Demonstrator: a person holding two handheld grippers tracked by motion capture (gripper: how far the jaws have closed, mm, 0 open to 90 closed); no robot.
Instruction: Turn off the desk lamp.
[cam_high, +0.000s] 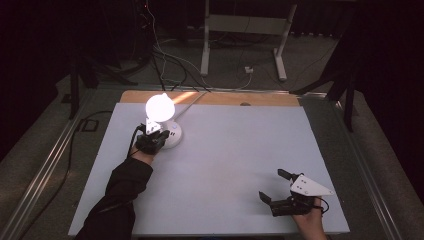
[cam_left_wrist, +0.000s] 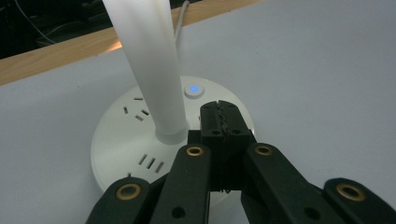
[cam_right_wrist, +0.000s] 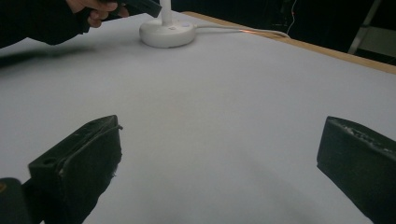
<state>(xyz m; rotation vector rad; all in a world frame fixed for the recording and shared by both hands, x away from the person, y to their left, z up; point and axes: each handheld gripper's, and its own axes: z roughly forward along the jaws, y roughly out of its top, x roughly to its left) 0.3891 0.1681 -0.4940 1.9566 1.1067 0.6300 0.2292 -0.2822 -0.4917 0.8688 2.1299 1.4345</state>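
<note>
A white desk lamp stands at the far left of the table, its round head (cam_high: 160, 106) glowing brightly. Its stem (cam_left_wrist: 149, 70) rises from a round white base (cam_left_wrist: 116, 144) with socket slots and a small button (cam_left_wrist: 194, 89) lit blue. My left gripper (cam_left_wrist: 223, 114) is shut with nothing in it. Its tips sit over the base's top, just short of the button and beside the stem; I cannot tell whether they touch. In the high view it (cam_high: 159, 136) reaches the base (cam_high: 175, 136) from the near side. My right gripper (cam_high: 273, 185) stands open and empty near the front right; its jaws are wide apart (cam_right_wrist: 219, 140).
A pale grey mat (cam_high: 225, 150) covers the table, with a wooden strip (cam_high: 225, 97) along the far edge. The lamp's white cable (cam_right_wrist: 233, 29) runs off the back edge. Floor cables and a white table frame (cam_high: 245, 30) lie beyond.
</note>
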